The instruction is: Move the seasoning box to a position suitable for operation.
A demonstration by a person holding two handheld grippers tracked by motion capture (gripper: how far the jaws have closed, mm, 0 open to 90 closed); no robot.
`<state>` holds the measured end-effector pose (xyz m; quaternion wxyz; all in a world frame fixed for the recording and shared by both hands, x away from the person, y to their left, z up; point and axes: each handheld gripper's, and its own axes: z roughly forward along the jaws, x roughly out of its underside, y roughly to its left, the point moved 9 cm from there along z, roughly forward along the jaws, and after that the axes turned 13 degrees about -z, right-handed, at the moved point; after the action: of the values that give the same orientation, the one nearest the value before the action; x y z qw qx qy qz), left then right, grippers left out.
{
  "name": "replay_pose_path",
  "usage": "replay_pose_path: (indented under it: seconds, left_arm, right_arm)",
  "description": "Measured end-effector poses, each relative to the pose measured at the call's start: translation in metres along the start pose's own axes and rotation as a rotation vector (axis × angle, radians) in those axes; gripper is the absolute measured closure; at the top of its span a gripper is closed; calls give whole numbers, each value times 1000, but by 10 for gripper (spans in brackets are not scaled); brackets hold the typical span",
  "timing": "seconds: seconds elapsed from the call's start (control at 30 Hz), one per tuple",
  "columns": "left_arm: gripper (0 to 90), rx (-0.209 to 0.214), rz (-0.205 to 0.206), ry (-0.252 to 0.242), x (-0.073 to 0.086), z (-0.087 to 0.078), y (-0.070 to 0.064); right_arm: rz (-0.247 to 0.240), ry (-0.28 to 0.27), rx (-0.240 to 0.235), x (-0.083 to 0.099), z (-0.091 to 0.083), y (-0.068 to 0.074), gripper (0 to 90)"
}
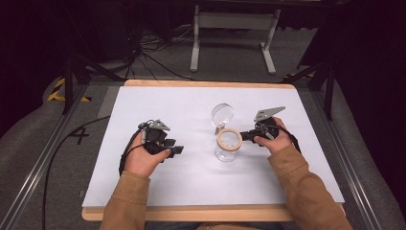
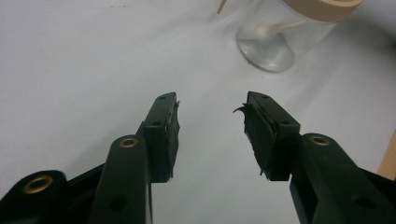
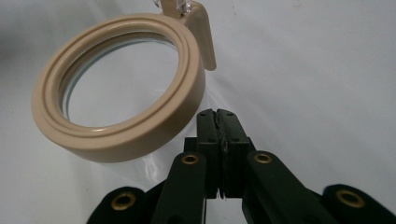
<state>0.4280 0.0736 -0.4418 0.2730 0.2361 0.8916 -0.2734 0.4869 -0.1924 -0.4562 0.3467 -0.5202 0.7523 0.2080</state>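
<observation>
The right gripper [image 3: 218,116] has its two black jaws pressed flat together with nothing between them; the tips sit just beside the beige rim [image 3: 116,135] of a clear jar [image 1: 227,148], at its right side in the high view. Whether the jaw tips actually touch the rim is hard to tell, since the rim overlaps them in the right gripper view. The right hand [image 1: 274,142] wraps the gripper body, with the grey three-cornered plate [image 1: 268,113] standing above it.

The jar stands upright near the middle of the white table [image 1: 158,187]. Its mouth is open, ringed by the thick beige collar, and its round clear lid [image 1: 222,115] is swung back on a beige hinge tab [image 3: 204,35] at the far side, tilted up behind the opening. Looking down through the mouth, the glass appears empty; in the left gripper view a pale streak shows low inside the wall, possibly a reflection.

The left gripper [image 2: 210,128] rests apart from the jar, to its left, held by the left hand [image 1: 143,158]. Its jaws stand wide apart over bare table, holding nothing, and point toward the jar's base [image 2: 266,51].
</observation>
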Motion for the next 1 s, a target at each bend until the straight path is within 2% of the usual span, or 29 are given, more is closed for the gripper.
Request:
replay_pose_path:
  seconds: [0.1,0.23,0.27,0.37,0.5,0.63,0.7,0.83,1.0]
  left_arm:
    - [528,-11,0,3,1,1,0]
    - [525,-6,8,5,0,3,-2]
    - [525,-5,20,2,-1,3,-2]
    - [523,-5,14,6,-2,5,-3]
    - [521,2,32,8,-5,7,-4]
    - [530,22,25,5,-9,9,-6]
    - [534,22,33,2,-11,10,-6]
    - [540,39,20,-13,-16,12,-9]
    - [540,47,33,-4,-19,15,-10]
  right_arm:
    - [7,9,-12,4,4,0,900]
    - [3,29,-7,6,6,1,900]
    - [1,30,-10,7,6,1,900]
    - [7,43,-18,10,6,2,900]
    - [1,50,-29,13,6,6,900]
    - [-4,54,-56,14,4,13,900]
    - [-15,56,-60,14,4,16,900]
    - [-25,63,-66,15,3,23,900]
    - [-25,65,-74,15,3,29,900]
